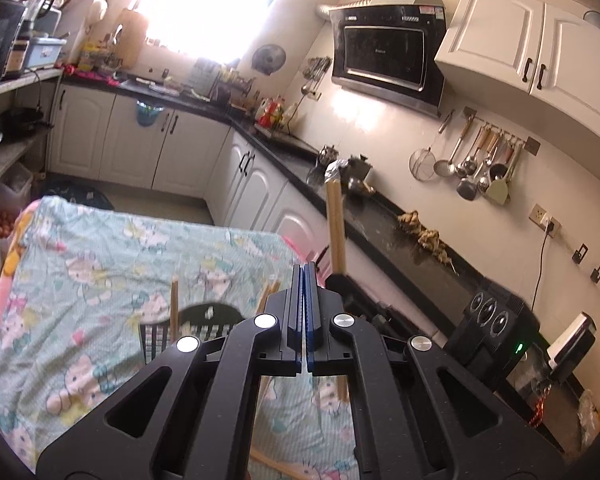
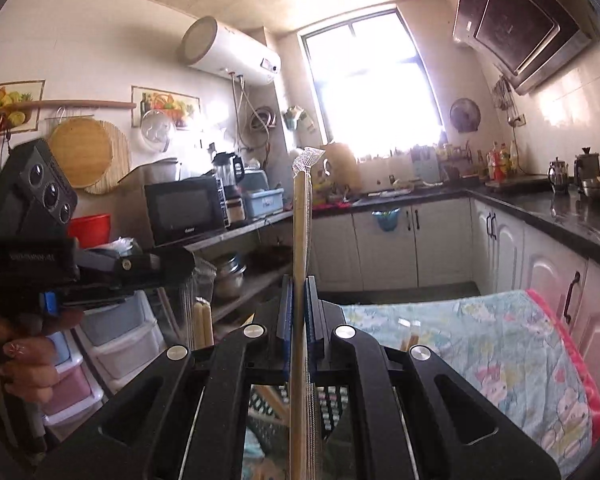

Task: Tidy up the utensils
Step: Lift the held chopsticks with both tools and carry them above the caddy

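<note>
Two grippers under my control. Right gripper (image 2: 299, 280): fingers clamped on one wrapped chopstick pair (image 2: 301, 264), held upright above the dark utensil basket (image 1: 162, 330). Left gripper (image 1: 305, 268): fingers pressed together, holding nothing. Basket sits on the cartoon-print cloth (image 1: 112, 256) covering the surface, more chopsticks (image 1: 174, 304) standing inside.

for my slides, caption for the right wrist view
Right gripper clamps upright plastic-wrapped wooden chopsticks above a dark slotted basket.
</note>
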Demonstrator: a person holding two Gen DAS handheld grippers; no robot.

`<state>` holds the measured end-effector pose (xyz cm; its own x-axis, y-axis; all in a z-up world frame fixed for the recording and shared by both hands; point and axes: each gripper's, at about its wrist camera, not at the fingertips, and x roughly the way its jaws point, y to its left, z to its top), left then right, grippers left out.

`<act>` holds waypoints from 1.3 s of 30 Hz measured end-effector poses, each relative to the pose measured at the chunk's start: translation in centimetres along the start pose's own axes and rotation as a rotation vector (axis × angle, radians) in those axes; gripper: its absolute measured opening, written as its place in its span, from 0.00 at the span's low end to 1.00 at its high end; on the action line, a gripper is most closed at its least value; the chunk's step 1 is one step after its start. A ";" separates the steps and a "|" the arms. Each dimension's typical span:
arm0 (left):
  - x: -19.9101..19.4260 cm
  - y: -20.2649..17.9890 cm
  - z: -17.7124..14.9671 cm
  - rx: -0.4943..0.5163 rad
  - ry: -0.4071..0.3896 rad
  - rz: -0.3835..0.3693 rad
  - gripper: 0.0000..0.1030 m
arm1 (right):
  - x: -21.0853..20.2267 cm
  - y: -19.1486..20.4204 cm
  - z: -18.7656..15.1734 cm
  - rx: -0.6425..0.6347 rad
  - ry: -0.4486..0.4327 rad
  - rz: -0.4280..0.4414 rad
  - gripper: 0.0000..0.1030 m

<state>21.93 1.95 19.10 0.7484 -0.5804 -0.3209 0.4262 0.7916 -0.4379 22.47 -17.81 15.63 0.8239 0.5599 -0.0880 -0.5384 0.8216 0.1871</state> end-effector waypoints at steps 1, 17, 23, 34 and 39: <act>0.0 -0.2 0.4 0.001 -0.008 -0.002 0.00 | 0.1 -0.1 0.2 0.000 -0.006 -0.004 0.06; 1.7 -1.8 6.8 -0.003 -0.154 -0.024 0.00 | 2.4 -1.3 1.3 0.002 -0.089 -0.071 0.06; 3.1 -1.1 7.0 -0.002 -0.181 -0.001 0.00 | 3.3 -2.2 0.8 0.016 -0.106 -0.102 0.06; 5.4 2.3 4.9 -0.065 -0.181 0.007 0.00 | 5.8 -2.9 -1.5 0.040 -0.085 -0.158 0.06; 6.3 2.9 3.9 -0.075 -0.172 -0.010 0.00 | 6.9 -3.1 -2.9 0.034 -0.062 -0.184 0.06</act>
<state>29.83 1.31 19.09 0.8227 -0.5423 -0.1706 0.4001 0.7654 -0.5041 29.33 -16.15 11.64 0.9177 0.3920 -0.0640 -0.3721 0.9049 0.2065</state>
